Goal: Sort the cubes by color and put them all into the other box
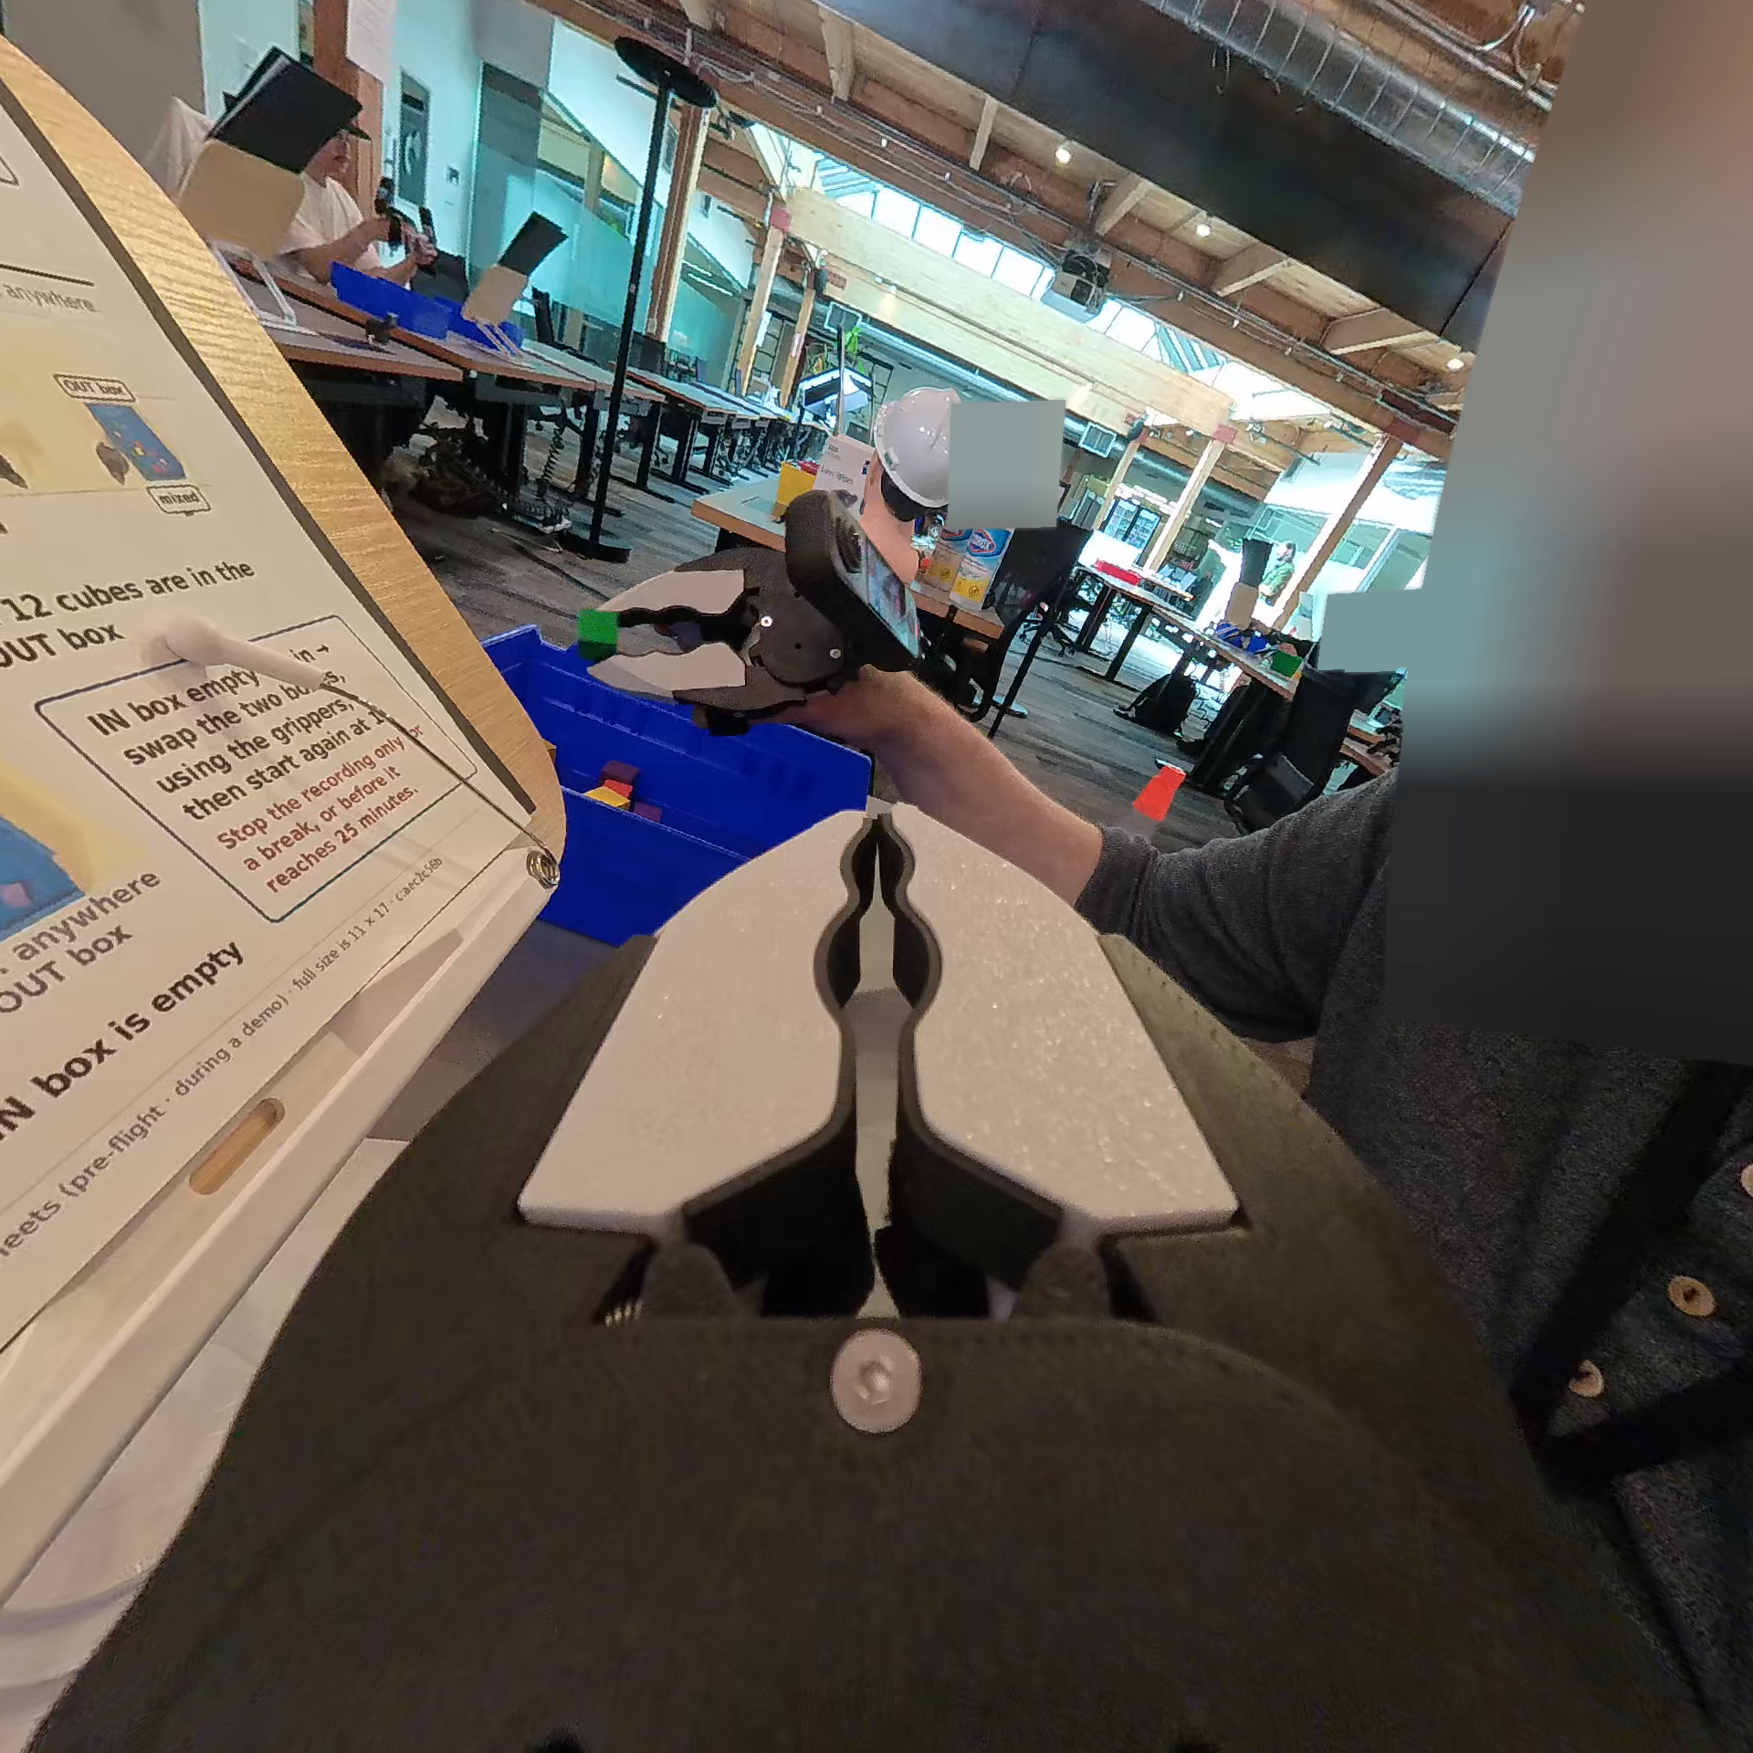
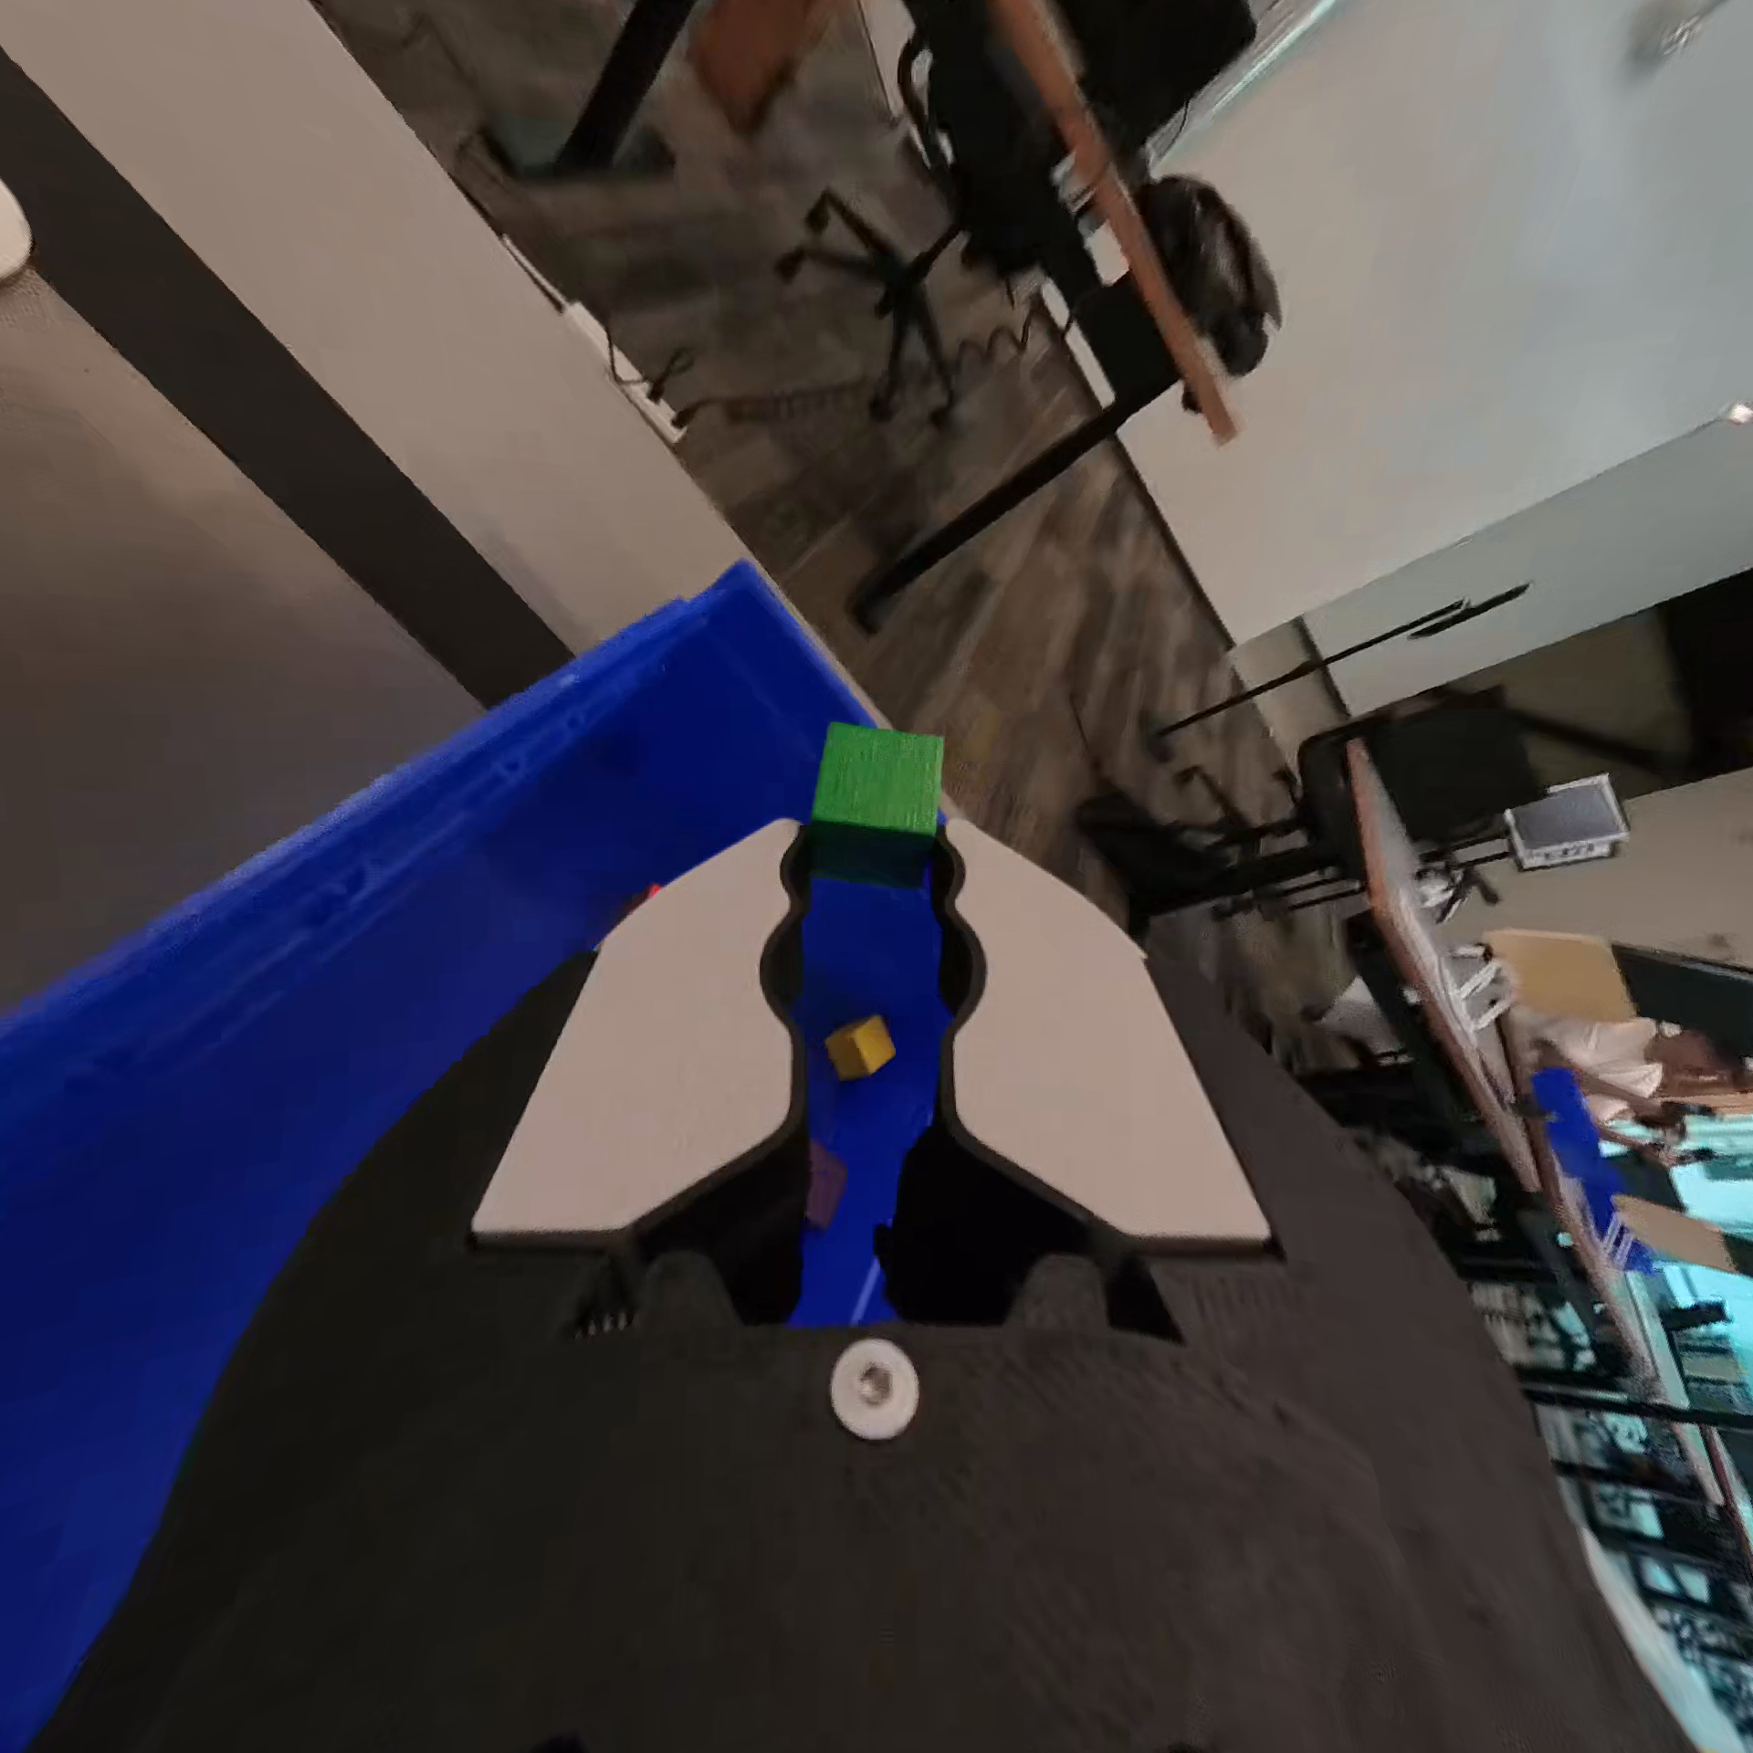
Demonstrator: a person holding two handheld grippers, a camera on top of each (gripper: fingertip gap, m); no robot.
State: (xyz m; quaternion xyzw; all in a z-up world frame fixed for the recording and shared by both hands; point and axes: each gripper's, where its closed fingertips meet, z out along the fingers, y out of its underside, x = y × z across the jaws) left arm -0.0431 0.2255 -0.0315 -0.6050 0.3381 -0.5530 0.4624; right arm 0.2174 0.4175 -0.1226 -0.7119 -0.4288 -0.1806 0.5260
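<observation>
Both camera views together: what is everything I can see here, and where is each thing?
Green cube: one, pinched at the right claw's tips, above the box.
Blue box: one, on the table beside the sign.
Cubes in the box: purple, red, yellow; total unclear.
Instruction sign: one, white, wood-backed, at left.
Orange cone: one, on the floor.
Desks: several, background.
Left claw: shut, nothing between its tips.
Right claw: gripping the green cube.

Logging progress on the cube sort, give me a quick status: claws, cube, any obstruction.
Left claw shut, bare. Right claw clamps small green wooden cube above blue plastic box. Yellow cube lies below in box; drop path looks clear.
</observation>
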